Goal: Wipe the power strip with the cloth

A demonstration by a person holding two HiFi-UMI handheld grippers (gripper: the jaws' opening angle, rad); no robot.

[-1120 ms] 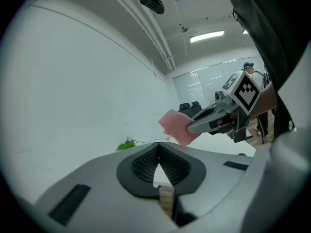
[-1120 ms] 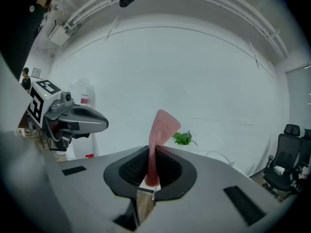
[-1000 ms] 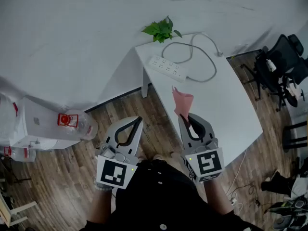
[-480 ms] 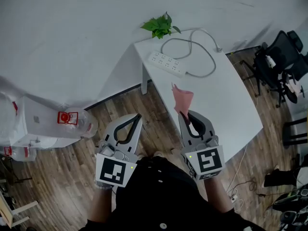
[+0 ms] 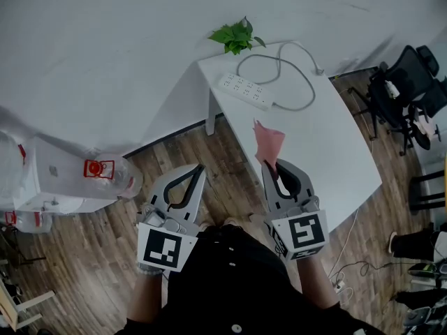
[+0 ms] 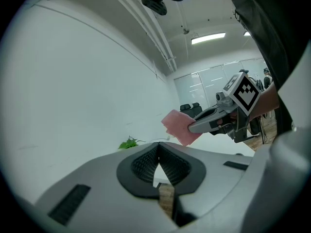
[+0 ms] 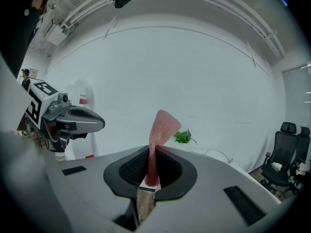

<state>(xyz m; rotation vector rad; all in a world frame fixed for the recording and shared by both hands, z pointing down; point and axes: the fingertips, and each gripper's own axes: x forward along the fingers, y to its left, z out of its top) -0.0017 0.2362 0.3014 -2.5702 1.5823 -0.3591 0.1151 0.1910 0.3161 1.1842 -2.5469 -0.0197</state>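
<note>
The white power strip (image 5: 244,91) lies near the far left corner of the white table (image 5: 328,152), its grey cord (image 5: 292,67) looping behind it. My right gripper (image 5: 270,165) is shut on a pink cloth (image 5: 268,142) that sticks up from its tips, over the table's near left edge and well short of the strip. In the right gripper view the cloth (image 7: 159,136) rises from between the closed jaws. My left gripper (image 5: 198,171) is shut with nothing in it and hangs over the wooden floor, left of the table. The left gripper view shows the cloth (image 6: 177,126) too.
A green potted plant (image 5: 236,38) stands at the table's far corner by the white wall. A water dispenser (image 5: 52,180) with a red-capped bottle (image 5: 106,173) stands at the left. Black office chairs (image 5: 408,93) crowd the right side.
Both grippers and the cloth keep the same pose. The view has shifted slightly, so the table and strip sit a little differently in frame.
</note>
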